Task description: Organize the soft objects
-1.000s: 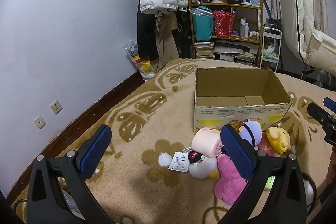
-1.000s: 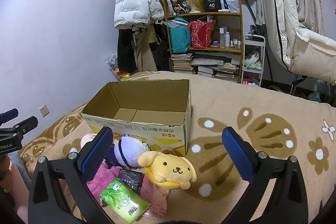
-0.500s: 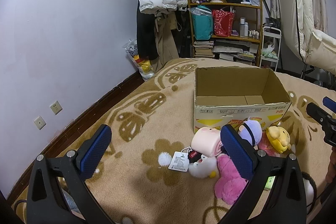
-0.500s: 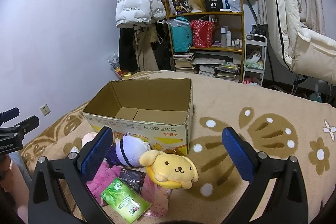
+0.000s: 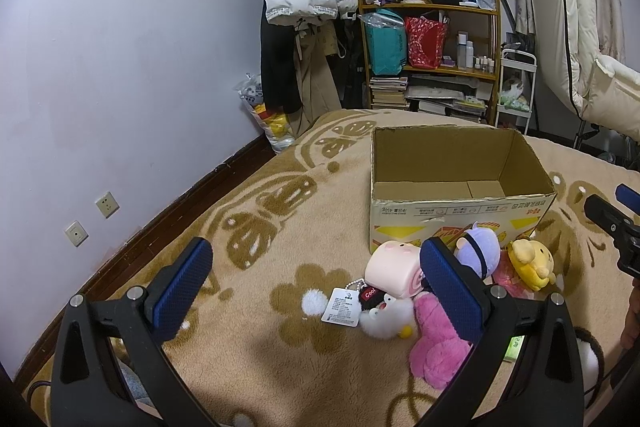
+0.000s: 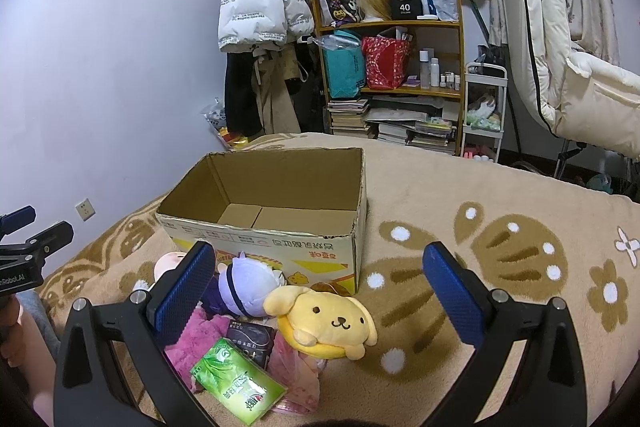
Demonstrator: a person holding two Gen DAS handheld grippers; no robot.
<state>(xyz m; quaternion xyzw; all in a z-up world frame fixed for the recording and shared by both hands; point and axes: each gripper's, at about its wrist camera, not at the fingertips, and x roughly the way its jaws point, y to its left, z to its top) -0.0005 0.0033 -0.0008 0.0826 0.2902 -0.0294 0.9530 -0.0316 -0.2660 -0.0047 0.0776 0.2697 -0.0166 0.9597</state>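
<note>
cardboard box (image 6: 280,247) empty; plush toys (image 6: 328,323) piled beside it

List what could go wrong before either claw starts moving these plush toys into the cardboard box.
1. The yellow dog plush lies against a green packet and a black pouch; a wide grab may take non-soft items too.
2. The white plush carries a paper tag and chain that might snag its neighbours.
3. The toys crowd the cardboard box front wall, so a low approach could push the empty box away.
</note>
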